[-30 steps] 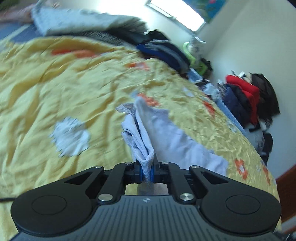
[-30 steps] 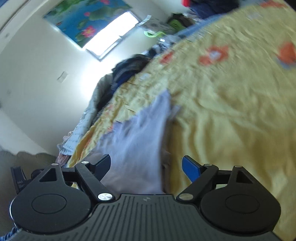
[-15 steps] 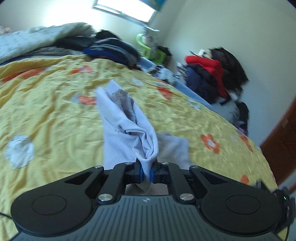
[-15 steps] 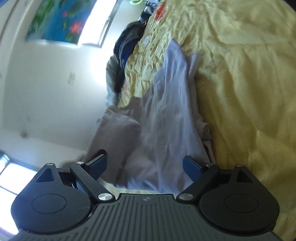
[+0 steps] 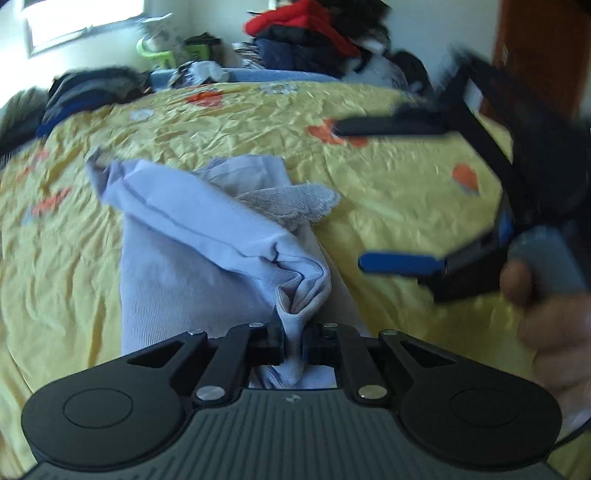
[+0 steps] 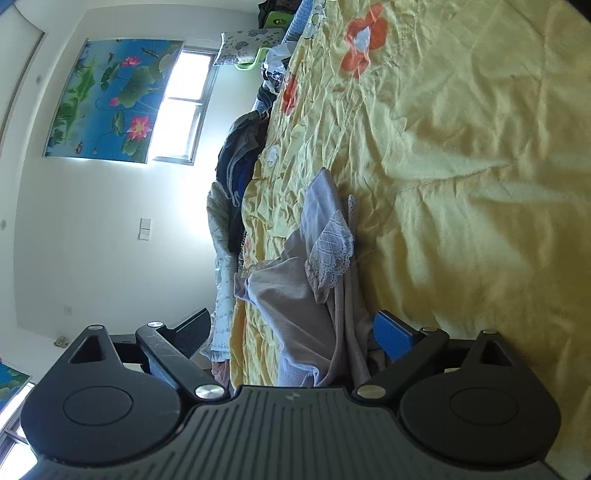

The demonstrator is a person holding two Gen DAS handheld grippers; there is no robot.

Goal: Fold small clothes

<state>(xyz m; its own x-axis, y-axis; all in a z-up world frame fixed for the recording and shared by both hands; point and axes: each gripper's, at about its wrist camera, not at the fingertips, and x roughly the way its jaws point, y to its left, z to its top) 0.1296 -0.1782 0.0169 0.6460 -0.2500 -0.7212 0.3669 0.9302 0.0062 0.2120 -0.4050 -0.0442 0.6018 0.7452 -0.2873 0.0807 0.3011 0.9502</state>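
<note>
A small pale lavender garment (image 5: pixel 207 236) with a lace trim (image 5: pixel 291 201) lies bunched on the yellow flowered bedspread (image 5: pixel 388 184). My left gripper (image 5: pixel 293 341) is shut on a pinched fold of it and holds that fold up. My right gripper (image 5: pixel 380 195) shows in the left wrist view, open, just right of the garment, turned on its side. In the right wrist view the right gripper (image 6: pixel 295 332) is open around the near end of the garment (image 6: pixel 295 314), whose lace trim (image 6: pixel 332 251) stands up in the middle.
Piles of dark clothes (image 5: pixel 88 92) lie at the bed's far edge. Red and navy clothes (image 5: pixel 295 33) are heaped against the wall beyond the bed. A green plastic chair (image 5: pixel 159 51) stands near the window (image 6: pixel 181 107). A wooden door (image 5: pixel 535 55) is at right.
My left gripper has swung right with the garment still pinched. My right gripper has rolled onto its side and come close beside the garment, entering the left wrist view.
</note>
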